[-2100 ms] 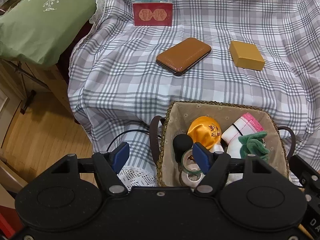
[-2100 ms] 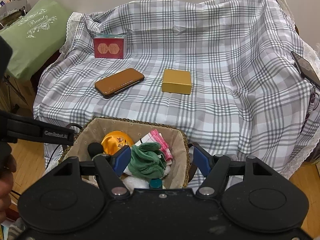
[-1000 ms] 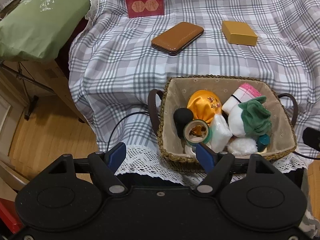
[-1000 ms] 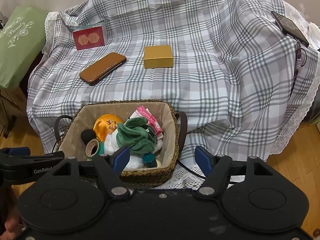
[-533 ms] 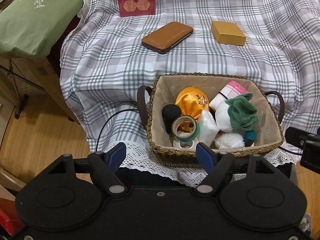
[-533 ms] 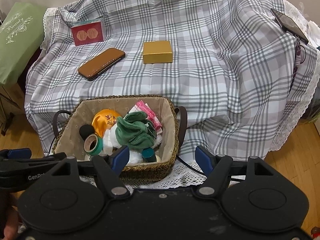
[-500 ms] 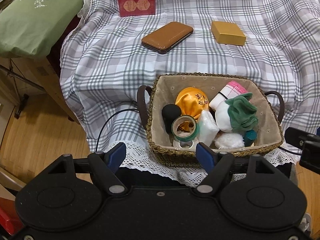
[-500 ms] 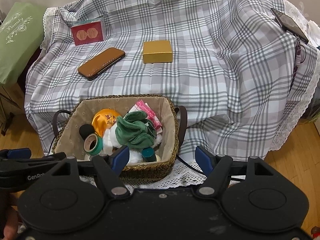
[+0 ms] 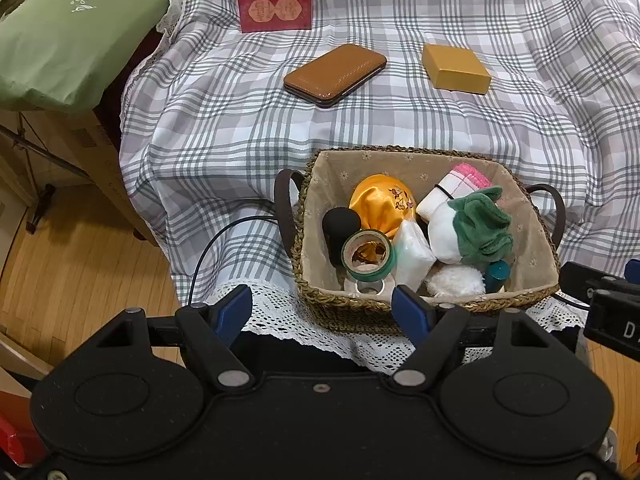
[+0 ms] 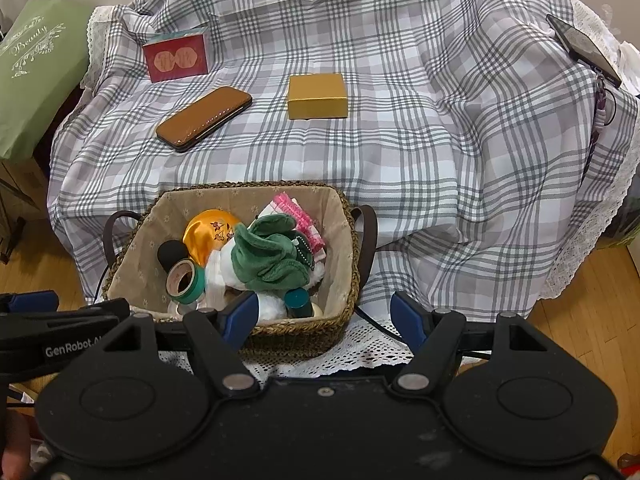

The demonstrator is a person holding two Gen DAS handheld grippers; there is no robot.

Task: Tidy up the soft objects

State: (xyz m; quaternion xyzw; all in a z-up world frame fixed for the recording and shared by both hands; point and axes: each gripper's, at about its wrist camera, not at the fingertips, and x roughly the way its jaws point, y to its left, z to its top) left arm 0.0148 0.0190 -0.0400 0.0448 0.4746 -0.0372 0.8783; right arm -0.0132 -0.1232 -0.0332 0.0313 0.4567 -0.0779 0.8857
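Note:
A woven basket [image 9: 424,304] [image 10: 304,330] stands at the front edge of the plaid-covered table. It holds a green and white plush toy [image 9: 478,226] [image 10: 268,258], a gold satin pouch [image 9: 380,202] [image 10: 208,228], a pink and white rolled cloth [image 9: 456,184] [image 10: 298,210], a white fluffy ball [image 9: 454,280], a white packet [image 9: 412,254], a black sponge [image 9: 340,222], a tape roll [image 9: 368,256] [image 10: 184,280] and a teal bottle [image 9: 496,274] [image 10: 298,302]. My left gripper [image 9: 322,316] and right gripper [image 10: 326,316] are both open and empty, held in front of the basket.
On the plaid cloth [image 9: 400,120] lie a brown case [image 9: 334,74] [image 10: 204,116], a yellow box [image 9: 456,68] [image 10: 317,95] and a red box [image 9: 275,8] [image 10: 176,58]. A green pillow [image 9: 68,28] lies left. A phone [image 10: 582,48] lies at the right edge. A black cable [image 9: 216,248] hangs at front.
Both grippers have drawn back and up from the basket, which now sits farther ahead. Both stay open and empty.

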